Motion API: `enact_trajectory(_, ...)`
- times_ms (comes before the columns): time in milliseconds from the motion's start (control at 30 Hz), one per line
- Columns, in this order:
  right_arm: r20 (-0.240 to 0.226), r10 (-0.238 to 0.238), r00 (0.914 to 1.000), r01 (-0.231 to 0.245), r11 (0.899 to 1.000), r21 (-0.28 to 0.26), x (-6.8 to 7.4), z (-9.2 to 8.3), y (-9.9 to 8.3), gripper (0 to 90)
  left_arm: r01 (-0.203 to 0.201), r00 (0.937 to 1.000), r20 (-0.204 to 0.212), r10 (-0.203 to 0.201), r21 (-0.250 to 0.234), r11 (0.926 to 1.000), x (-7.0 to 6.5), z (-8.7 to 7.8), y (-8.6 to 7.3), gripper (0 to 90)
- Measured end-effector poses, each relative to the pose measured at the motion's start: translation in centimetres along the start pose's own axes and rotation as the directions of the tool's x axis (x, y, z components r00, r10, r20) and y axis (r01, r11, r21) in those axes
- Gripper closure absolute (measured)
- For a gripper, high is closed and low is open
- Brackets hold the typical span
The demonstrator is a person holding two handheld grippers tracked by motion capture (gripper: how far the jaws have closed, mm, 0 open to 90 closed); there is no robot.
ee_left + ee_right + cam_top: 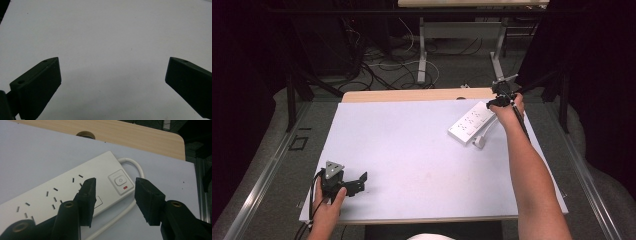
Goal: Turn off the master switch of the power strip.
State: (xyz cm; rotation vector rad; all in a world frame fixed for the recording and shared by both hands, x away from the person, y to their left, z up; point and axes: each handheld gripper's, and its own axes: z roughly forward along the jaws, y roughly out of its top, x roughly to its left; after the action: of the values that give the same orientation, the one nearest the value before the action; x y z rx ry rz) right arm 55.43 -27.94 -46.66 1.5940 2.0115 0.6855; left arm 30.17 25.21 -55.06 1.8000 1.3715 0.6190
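Note:
A white power strip (471,122) lies at an angle at the far right of the white tabletop (412,150). Its white cable (136,167) loops round the switch end. My right gripper (502,98) hovers over that end. In the right gripper view the jaws (115,181) stand apart on either side of the rocker switch (120,181) without touching the power strip (62,192). My left gripper (354,183) rests near the front left corner of the table. Its jaws (113,61) are wide open with bare white surface between them.
A white plug (479,141) lies just in front of the strip. A wooden strip of table (412,95) shows beyond the white surface, with a round grommet (85,134) in it. Behind the table are desk legs and loose cables on the floor (387,70).

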Motion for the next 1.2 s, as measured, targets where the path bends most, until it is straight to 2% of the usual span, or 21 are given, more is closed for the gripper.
enact_trajectory(133,-0.022,0.008,0.9997,-0.008,1.000,0.005,0.0,0.5,0.0,58.2,0.010,0.9999,-0.007,-0.011,-0.007,0.9999,0.0,-0.1,-0.1,0.4)
enact_trajectory(200,-0.031,-0.008,0.9995,0.008,1.000,0.002,0.0,0.7,0.0,61.2,0.013,0.9999,-0.008,-0.013,-0.001,0.9999,0.1,-0.2,-0.1,0.4)
enact_trajectory(400,-0.030,-0.022,0.9993,0.022,1.000,0.005,0.1,1.5,0.1,67.2,0.009,0.9999,-0.014,-0.009,-0.001,1.0000,0.1,-0.3,-0.2,0.4)
enact_trajectory(567,-0.040,0.015,0.9991,-0.013,0.999,0.029,-0.4,2.3,-0.1,70.9,0.012,0.9998,-0.016,-0.012,0.002,0.9999,0.1,-0.3,-0.2,0.4)
enact_trajectory(667,-0.030,0.030,0.9991,-0.029,0.999,0.027,-0.6,2.7,-0.3,73.7,0.014,0.9998,-0.015,-0.014,0.001,0.9999,0.1,-0.2,-0.2,0.4)
enact_trajectory(833,-0.026,0.022,0.9994,-0.022,1.000,0.003,-0.9,3.2,-0.5,79.8,0.019,0.9997,-0.017,-0.019,0.003,0.9998,0.1,-0.2,-0.2,0.4)
enact_trajectory(900,-0.023,0.023,0.9995,-0.023,1.000,-0.005,-0.9,3.4,-0.6,81.9,0.019,0.9996,-0.020,-0.019,-0.010,0.9998,0.1,-0.2,-0.2,0.4)
enact_trajectory(1067,-0.038,0.027,0.9989,-0.028,0.999,-0.024,-0.9,3.8,-0.8,89.2,0.026,0.9995,-0.019,-0.026,-0.005,0.9996,0.2,-0.2,-0.3,0.4)
enact_trajectory(1200,-0.028,0.031,0.9991,-0.031,0.999,-0.030,-1.0,4.2,-0.8,90.0,0.030,0.9993,-0.021,-0.030,-0.012,0.9995,0.3,-0.2,-0.3,0.4)
